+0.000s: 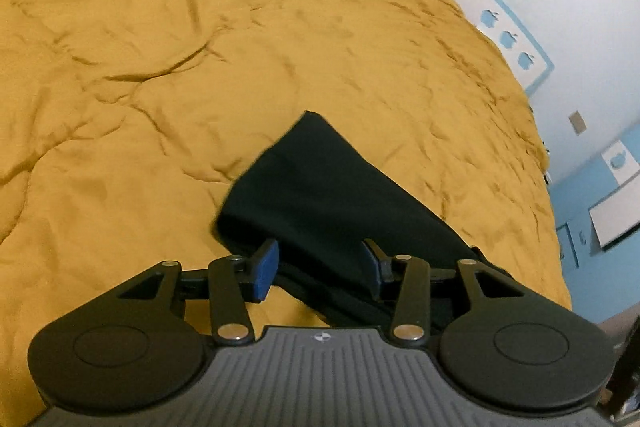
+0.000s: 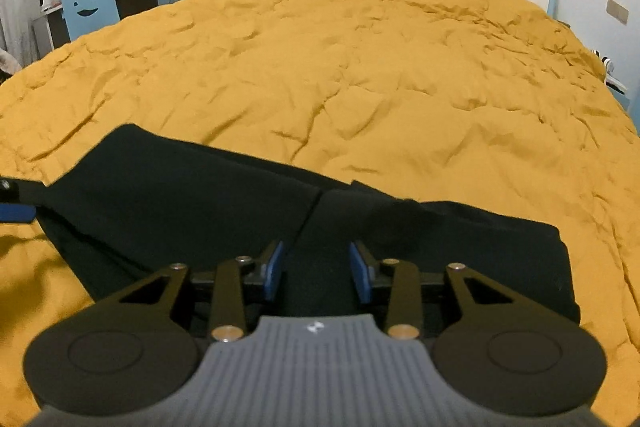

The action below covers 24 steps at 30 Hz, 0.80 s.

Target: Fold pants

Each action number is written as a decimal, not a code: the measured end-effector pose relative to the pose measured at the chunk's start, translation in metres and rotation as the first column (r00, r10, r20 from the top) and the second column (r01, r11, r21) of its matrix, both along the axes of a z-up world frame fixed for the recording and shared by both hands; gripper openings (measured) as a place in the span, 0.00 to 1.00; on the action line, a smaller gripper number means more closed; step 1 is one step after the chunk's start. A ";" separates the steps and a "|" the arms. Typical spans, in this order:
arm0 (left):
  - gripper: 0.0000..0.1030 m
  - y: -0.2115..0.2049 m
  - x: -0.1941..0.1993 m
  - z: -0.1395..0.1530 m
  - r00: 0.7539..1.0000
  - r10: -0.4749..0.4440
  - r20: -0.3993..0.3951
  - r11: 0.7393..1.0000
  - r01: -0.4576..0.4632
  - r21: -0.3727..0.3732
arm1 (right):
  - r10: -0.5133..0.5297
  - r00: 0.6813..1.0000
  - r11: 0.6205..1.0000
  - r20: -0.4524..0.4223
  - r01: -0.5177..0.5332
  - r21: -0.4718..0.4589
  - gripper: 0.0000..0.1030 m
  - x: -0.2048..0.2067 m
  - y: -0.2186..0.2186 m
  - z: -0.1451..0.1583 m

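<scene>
Hovering | black pants [image 2: 200,203] run left-right across lower frame on yellow bedspread [image 2: 360,67] | left gripper [image 1: 318,267], right gripper [image 2: 316,269]: fingers spread open, empty, straddling cloth

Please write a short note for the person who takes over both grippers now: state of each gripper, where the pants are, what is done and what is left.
Left gripper: jaws open, over one end of the black pants, gripping nothing.
Right gripper: jaws open, above the pants, gripping nothing.
Pants: lying on the yellow bedspread, near its front edge.
Done: seemingly folded lengthwise at least once.
Left: probably fold again and smooth.
</scene>
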<state>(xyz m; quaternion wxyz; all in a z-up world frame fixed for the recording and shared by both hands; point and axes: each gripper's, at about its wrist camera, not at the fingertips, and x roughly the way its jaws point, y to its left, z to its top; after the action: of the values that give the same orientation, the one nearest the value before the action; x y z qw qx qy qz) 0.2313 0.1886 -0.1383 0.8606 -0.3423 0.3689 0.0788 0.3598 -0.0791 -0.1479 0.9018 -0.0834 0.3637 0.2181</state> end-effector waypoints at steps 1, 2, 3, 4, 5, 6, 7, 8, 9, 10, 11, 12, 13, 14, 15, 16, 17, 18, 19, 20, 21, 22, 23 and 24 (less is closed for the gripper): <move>0.53 0.004 0.000 -0.002 1.000 0.006 -0.003 1.000 -0.006 -0.007 | -0.004 1.000 1.000 0.001 0.004 0.007 0.33 0.000 0.001 0.003; 0.54 0.008 0.001 -0.003 1.000 0.011 -0.007 1.000 -0.011 -0.011 | -0.005 1.000 1.000 0.000 0.005 0.011 0.33 0.000 0.001 0.005; 0.55 0.010 0.002 -0.005 1.000 0.018 -0.013 1.000 -0.018 -0.016 | -0.006 1.000 1.000 -0.001 0.006 0.013 0.33 0.003 0.001 0.006; 0.55 0.013 0.001 -0.008 1.000 0.023 -0.020 0.999 -0.023 -0.026 | -0.009 1.000 1.000 -0.001 0.009 0.016 0.33 0.003 0.002 0.008; 0.55 0.015 0.001 -0.010 0.999 0.024 -0.023 0.999 -0.025 -0.040 | -0.012 1.000 1.000 0.000 0.012 0.016 0.33 0.003 0.003 0.010; 0.55 0.017 0.000 -0.012 0.999 0.025 -0.025 0.998 -0.027 -0.050 | -0.015 1.000 1.000 -0.002 0.015 0.014 0.33 0.003 0.004 0.012; 0.55 0.018 -0.001 -0.014 0.999 0.027 -0.026 0.998 -0.029 -0.056 | -0.018 1.000 1.000 -0.004 0.018 0.010 0.33 0.003 0.005 0.013; 0.55 0.018 -0.001 -0.016 0.999 0.027 -0.027 0.998 -0.029 -0.057 | -0.019 1.000 1.000 -0.005 0.019 0.010 0.33 0.002 0.005 0.014; 0.55 0.018 -0.002 -0.017 0.999 0.026 -0.027 0.998 -0.028 -0.058 | -0.020 1.000 1.000 -0.008 0.020 0.012 0.33 0.002 0.005 0.015; 0.57 0.019 -0.002 -0.018 0.999 0.026 -0.027 0.998 -0.028 -0.061 | -0.024 1.000 1.000 -0.013 0.024 0.016 0.33 0.002 0.006 0.017; 0.58 0.020 -0.002 -0.019 0.999 0.027 -0.028 0.997 -0.029 -0.066 | -0.026 1.000 0.999 -0.016 0.027 0.020 0.33 0.001 0.006 0.018; 0.58 0.020 -0.002 -0.020 0.999 0.028 -0.026 0.997 -0.030 -0.073 | -0.029 0.999 0.999 -0.017 0.029 0.022 0.33 0.000 0.007 0.019; 0.59 0.022 -0.003 -0.022 0.999 0.031 -0.020 0.996 -0.032 -0.082 | -0.031 0.999 0.999 -0.016 0.032 0.027 0.33 -0.002 0.007 0.021; 0.60 0.023 -0.004 -0.022 0.999 0.033 -0.013 0.995 -0.034 -0.091 | -0.032 0.999 0.999 -0.017 0.032 0.035 0.33 -0.003 0.007 0.023; 0.62 0.024 -0.005 -0.023 0.999 0.034 -0.005 0.995 -0.034 -0.099 | -0.032 0.999 0.998 -0.018 0.032 0.046 0.33 -0.005 0.007 0.024; 0.64 0.025 -0.005 -0.024 0.999 0.036 0.006 0.994 -0.035 -0.106 | -0.032 0.999 0.998 -0.019 0.033 0.058 0.33 -0.007 0.008 0.025; 0.64 0.027 -0.006 -0.025 0.999 0.042 0.016 0.993 -0.040 -0.112 | -0.031 0.999 0.997 -0.022 0.032 0.075 0.33 -0.009 0.009 0.027; 0.64 0.029 -0.007 -0.027 0.999 0.050 0.023 0.992 -0.047 -0.121 | -0.027 0.999 0.995 -0.026 0.029 0.091 0.33 -0.011 0.011 0.027; 0.64 0.031 -0.007 -0.029 0.998 0.059 0.030 0.989 -0.054 -0.134 | -0.017 0.999 0.994 -0.031 0.021 0.107 0.33 -0.012 0.014 0.027; 0.64 0.034 -0.007 -0.031 0.997 0.069 0.035 0.986 -0.063 -0.152 | -0.002 0.999 0.993 -0.035 0.006 0.117 0.33 -0.015 0.019 0.026; 0.64 0.036 -0.006 -0.034 0.996 0.077 0.040 0.983 -0.070 -0.169 | 0.013 0.999 0.993 -0.033 -0.009 0.118 0.33 -0.017 0.025 0.025; 0.64 0.039 -0.005 -0.036 0.995 0.086 0.046 0.979 -0.076 -0.187 | 0.031 0.999 0.993 -0.031 -0.028 0.116 0.33 -0.019 0.032 0.024; 0.64 0.041 -0.004 -0.039 0.994 0.096 0.054 0.975 -0.083 -0.206 | 0.052 0.998 0.992 -0.030 -0.048 0.113 0.33 -0.021 0.039 0.023; 0.64 0.043 -0.003 -0.042 0.993 0.105 0.060 0.970 -0.089 -0.225 | 0.070 0.997 0.992 -0.030 -0.066 0.112 0.33 -0.023 0.047 0.021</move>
<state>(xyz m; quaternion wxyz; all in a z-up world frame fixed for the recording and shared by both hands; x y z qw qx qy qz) 0.2282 0.2316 -0.1801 0.8248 -0.4562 0.3273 0.0670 0.3373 -0.0322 -0.1270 0.8908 -0.0420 0.3632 0.2699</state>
